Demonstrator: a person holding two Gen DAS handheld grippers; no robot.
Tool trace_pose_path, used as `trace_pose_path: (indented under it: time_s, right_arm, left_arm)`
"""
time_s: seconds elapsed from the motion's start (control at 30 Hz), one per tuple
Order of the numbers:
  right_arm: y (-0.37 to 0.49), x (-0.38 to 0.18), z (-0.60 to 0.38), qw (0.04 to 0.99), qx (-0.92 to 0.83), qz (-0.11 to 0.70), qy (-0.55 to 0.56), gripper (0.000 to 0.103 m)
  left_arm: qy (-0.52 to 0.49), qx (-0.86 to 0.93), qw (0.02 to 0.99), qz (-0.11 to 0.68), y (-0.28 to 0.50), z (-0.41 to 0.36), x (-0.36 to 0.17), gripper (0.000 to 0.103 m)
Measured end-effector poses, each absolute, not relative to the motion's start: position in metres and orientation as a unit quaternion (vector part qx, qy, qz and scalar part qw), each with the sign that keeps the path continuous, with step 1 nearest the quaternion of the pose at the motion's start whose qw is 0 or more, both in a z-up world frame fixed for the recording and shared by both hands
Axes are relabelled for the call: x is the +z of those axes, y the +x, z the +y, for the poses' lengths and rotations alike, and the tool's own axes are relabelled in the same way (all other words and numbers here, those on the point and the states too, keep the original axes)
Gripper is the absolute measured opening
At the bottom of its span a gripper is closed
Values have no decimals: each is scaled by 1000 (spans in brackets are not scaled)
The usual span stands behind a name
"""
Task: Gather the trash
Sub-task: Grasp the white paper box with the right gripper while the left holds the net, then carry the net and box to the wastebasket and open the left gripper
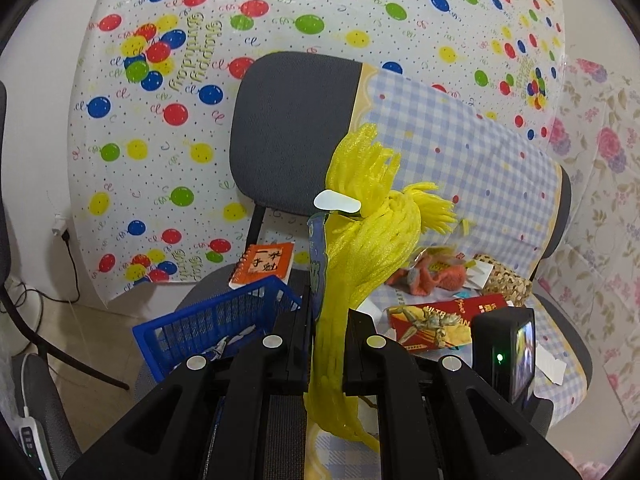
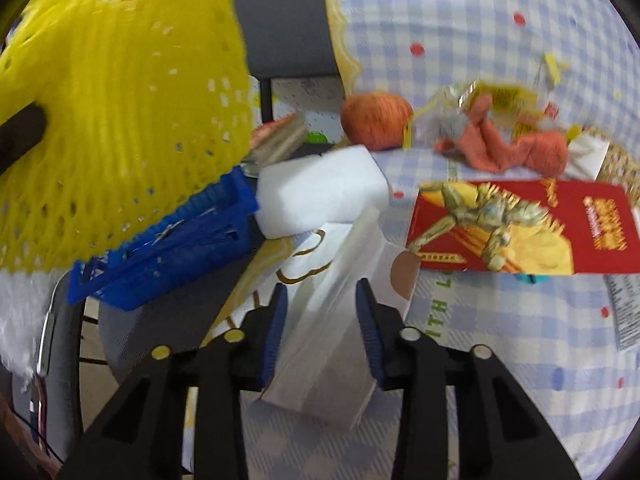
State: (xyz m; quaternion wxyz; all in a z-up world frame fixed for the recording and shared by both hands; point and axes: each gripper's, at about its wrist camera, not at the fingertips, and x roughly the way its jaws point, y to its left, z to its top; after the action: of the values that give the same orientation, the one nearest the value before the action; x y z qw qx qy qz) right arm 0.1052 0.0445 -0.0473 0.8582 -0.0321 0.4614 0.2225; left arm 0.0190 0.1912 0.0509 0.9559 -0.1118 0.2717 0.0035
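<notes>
Your work surface is an office chair (image 1: 296,128) draped in a blue checked cloth (image 1: 460,168), and a blue basket (image 1: 208,320) sits at the seat's left edge. Your left claw (image 1: 329,344) is clamped on a yellow foam net (image 1: 360,240), which stands up above that edge. Your right claw (image 2: 322,320) grips a white plastic wrapper (image 2: 324,352) near the seat's front, beside a white foam block (image 2: 320,196) and a red card packet (image 2: 520,224).
</notes>
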Motion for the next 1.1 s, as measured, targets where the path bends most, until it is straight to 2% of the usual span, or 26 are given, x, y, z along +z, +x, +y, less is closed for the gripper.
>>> trace_pose_path:
  time_s: [0.03, 0.1, 0.4, 0.57, 0.73, 1.1]
  right_arm:
    - [108, -50, 43, 854, 226, 468, -23, 10]
    - [108, -49, 37, 852, 234, 469, -7, 3]
    - [66, 39, -24, 901, 221, 371, -36, 3]
    - [35, 68, -76, 917, 197, 347, -31, 3]
    - [-5, 82, -127, 929, 171, 328, -29, 3]
    - [-97, 77, -231, 944, 81, 320, -24, 3]
  left_arm:
    - [-112, 3, 955, 274, 19, 191, 50, 10]
    - [-110, 3, 955, 274, 16, 189, 51, 10]
    - [-77, -2, 962, 262, -21, 149, 84, 10]
    - [-58, -28, 963, 261, -44, 106, 91, 10]
    - [-41, -52, 963, 263, -65, 69, 90, 10]
    - [-18, -167, 942, 290, -110, -20, 63, 11]
